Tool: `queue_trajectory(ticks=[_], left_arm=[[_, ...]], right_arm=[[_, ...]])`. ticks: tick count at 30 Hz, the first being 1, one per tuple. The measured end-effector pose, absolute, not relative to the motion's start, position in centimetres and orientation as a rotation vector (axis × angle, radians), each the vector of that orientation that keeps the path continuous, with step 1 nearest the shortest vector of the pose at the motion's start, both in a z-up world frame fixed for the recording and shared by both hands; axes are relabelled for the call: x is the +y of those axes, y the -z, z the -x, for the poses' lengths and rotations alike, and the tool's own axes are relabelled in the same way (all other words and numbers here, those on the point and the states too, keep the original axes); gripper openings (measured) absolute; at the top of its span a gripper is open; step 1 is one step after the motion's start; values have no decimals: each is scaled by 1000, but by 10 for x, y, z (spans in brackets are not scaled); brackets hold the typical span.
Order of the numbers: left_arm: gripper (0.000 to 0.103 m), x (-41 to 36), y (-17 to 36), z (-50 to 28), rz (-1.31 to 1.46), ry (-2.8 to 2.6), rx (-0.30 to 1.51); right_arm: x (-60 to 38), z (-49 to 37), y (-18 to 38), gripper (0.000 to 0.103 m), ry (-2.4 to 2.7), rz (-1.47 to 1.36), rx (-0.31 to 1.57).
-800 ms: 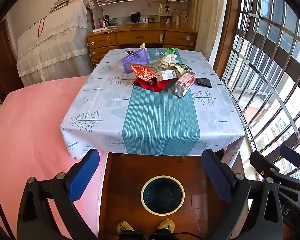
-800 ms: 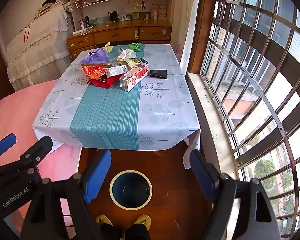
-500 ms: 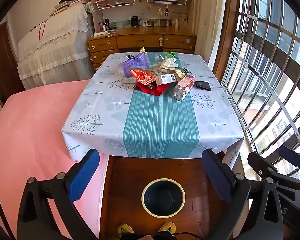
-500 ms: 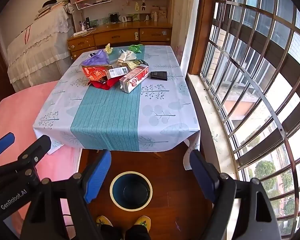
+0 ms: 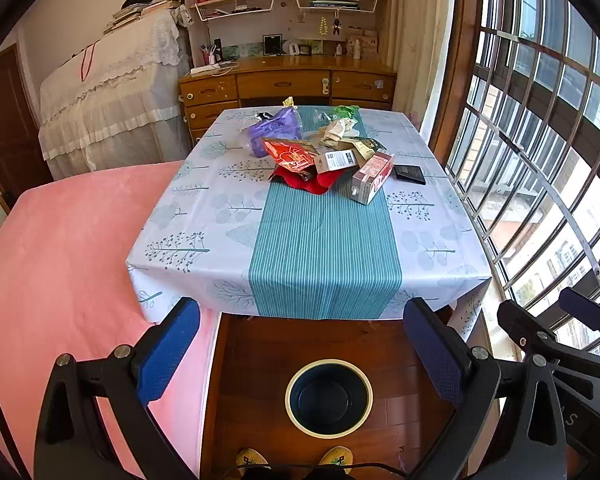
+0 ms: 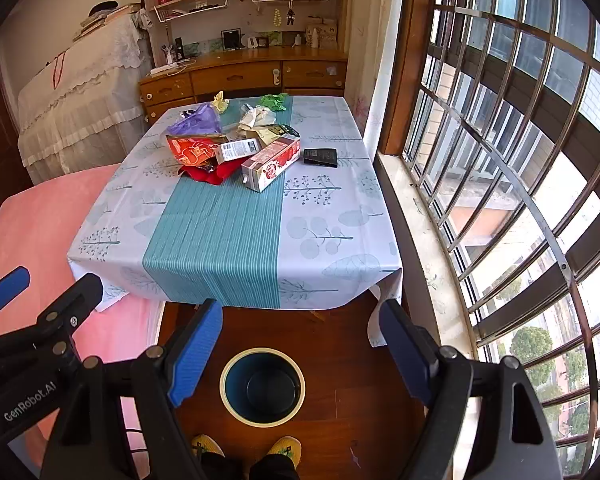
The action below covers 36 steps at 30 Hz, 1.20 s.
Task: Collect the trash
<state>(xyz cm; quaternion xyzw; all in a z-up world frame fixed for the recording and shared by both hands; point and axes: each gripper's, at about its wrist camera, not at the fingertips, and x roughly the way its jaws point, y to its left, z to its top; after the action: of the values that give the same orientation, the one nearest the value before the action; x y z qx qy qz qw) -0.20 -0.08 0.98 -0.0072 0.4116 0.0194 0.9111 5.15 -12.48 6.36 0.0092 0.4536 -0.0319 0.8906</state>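
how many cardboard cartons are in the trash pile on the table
2: a red-and-white juice carton lying at the pile's near right edge, and a smaller box with a white label resting just behind it. Others may be hidden under wrappers.

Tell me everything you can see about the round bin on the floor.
The bin is round, dark blue inside with a cream rim, probably plastic. It stands upright and open on the brown wooden floor, just in front of the near table edge, beyond the person's yellow shoes. It looks empty; nothing visibly touches it except the floor.
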Motion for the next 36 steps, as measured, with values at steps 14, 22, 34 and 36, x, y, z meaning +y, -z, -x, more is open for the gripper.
queue_trajectory(ticks=[14,22,34,36], left_arm=[[100,-1,-11,2,13,-40,850],[100,3,-13,-2,23,-49,853],[100,3,-12,-1,22,-47,853],[100,3,-13,0,20,-46,855]], right_arm=[[-129,-51,-60,82,51,-21,937],[-126,-50,-57,82,43,-18,936],[-126,-49,-59,82,45,-20,941],[-126,-49,-57,82,46,-23,944]])
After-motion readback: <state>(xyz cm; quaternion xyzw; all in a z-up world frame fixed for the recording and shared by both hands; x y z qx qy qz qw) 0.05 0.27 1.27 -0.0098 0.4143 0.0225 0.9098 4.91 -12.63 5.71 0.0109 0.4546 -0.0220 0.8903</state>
